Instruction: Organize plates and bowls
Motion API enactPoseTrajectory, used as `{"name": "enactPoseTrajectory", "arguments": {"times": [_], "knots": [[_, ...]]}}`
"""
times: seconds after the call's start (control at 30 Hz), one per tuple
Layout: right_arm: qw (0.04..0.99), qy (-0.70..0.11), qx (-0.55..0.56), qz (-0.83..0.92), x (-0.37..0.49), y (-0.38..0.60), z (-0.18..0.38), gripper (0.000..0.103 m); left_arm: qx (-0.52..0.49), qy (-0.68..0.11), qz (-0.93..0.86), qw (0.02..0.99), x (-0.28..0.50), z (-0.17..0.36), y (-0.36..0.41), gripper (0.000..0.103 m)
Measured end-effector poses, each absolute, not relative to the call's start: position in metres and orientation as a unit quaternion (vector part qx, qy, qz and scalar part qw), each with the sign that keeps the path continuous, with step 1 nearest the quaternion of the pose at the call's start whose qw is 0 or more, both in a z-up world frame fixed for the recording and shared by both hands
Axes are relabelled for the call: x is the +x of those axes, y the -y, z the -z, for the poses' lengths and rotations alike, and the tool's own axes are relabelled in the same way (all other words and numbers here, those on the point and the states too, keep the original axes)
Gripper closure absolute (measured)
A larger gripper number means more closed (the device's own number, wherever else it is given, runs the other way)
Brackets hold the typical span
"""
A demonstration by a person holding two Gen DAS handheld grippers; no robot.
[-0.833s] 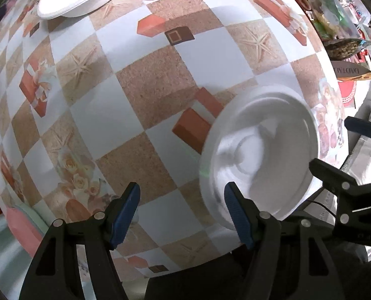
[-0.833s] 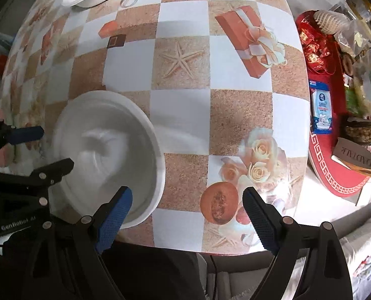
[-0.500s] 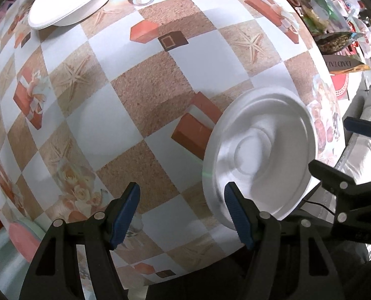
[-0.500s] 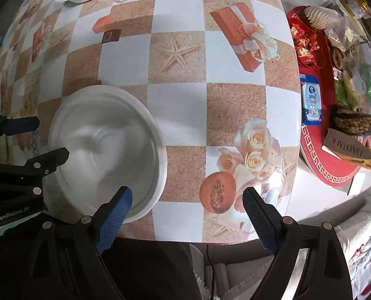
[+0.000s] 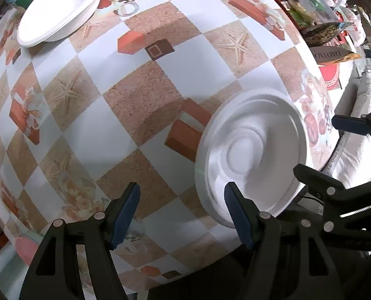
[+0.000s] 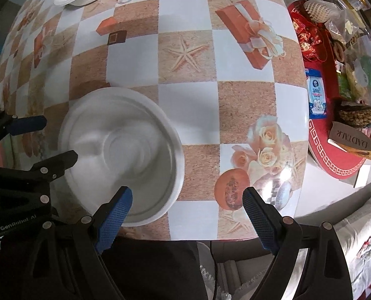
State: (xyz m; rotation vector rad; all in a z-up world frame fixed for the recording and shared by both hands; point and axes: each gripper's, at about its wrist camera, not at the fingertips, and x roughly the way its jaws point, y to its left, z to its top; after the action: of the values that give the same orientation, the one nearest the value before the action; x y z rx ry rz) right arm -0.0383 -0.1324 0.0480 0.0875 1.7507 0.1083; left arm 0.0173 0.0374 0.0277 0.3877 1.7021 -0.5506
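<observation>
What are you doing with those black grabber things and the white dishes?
A person is tidying plates and bowls with a two-finger gripper in each hand. Right now both the left gripper and the right gripper hang open above the near edge of the checkered table, holding nothing. A white plate lies on the table just in front of them, and a white bowl sits at the far side. Nothing has been picked up yet.

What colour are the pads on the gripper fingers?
Blue, on black fingers. The right gripper's textured pads show it best in the right wrist view.
</observation>
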Motion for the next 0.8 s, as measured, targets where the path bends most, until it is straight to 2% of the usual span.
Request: {"name": "enactPoseTrajectory", "arguments": {"times": [0.53, 0.8], "knots": [[0.646, -0.76, 0.048, -0.061, -0.04, 0.129, -0.05, 0.012, 0.165, -0.737, 0.238, 0.611, 0.007, -0.025, -0.022, 0.03], [0.648, -0.757, 0.054, -0.07, -0.04, 0.127, -0.047, 0.012, 0.158, -0.744, 0.238, 0.604, 0.008, -0.022, -0.029, 0.035]]}}
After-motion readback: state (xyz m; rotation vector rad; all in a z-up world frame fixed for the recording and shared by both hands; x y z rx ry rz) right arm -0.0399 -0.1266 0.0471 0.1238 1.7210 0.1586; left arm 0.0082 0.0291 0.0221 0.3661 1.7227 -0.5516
